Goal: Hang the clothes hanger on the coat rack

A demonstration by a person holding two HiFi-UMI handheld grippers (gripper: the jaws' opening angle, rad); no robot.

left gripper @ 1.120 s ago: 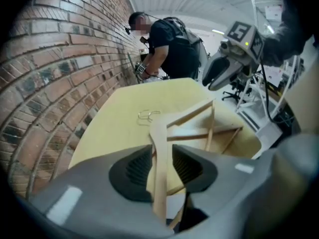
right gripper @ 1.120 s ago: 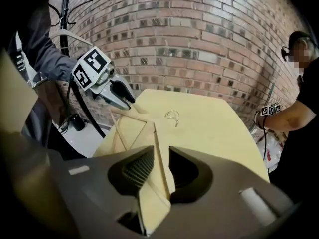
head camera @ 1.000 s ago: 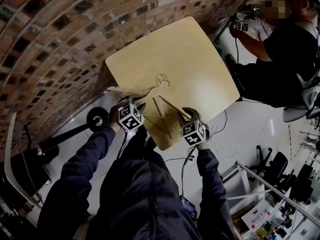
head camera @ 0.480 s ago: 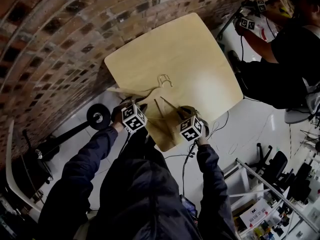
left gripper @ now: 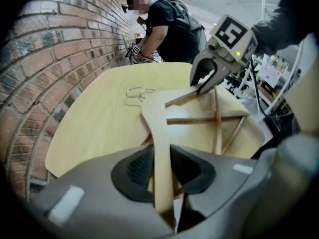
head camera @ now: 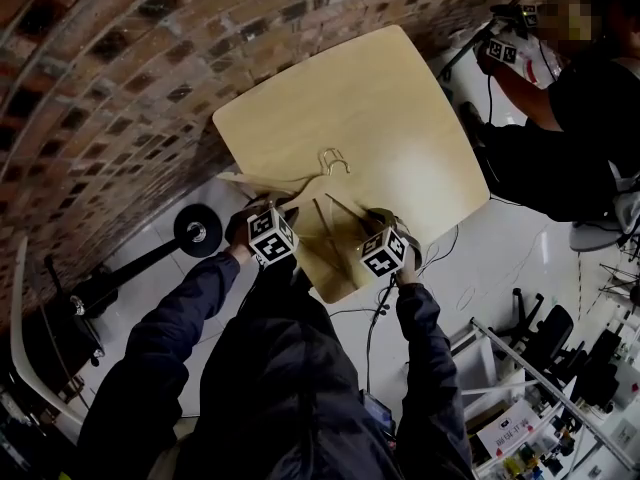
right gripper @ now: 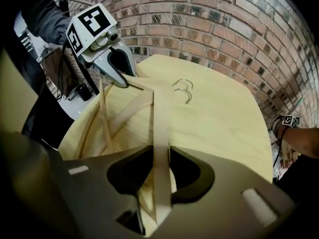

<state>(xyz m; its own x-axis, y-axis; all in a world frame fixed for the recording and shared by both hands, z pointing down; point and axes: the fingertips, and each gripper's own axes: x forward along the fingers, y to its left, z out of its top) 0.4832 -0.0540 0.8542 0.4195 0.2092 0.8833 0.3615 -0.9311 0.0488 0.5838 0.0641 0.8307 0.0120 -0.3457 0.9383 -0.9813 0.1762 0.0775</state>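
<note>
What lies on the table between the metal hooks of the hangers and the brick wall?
Nothing: only bare table top lies between the metal hooks and the brick wall. The right gripper view shows it clearly; the head view agrees.

Dark jacket sleeves (head camera: 170, 318), grey tongs (left gripper: 162, 166), black pads (left gripper: 135, 168), black-and-white marker cubes (head camera: 272, 236)

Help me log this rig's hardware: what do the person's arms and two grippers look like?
The left sleeve and right sleeve are dark, navy-looking jacket fabric. The left gripper and right gripper match: pale grey moulded bodies with black pads on the jaws. Each carries a white cube printed with black square markers. A thin dark cable seems to trail below the right gripper.
</note>
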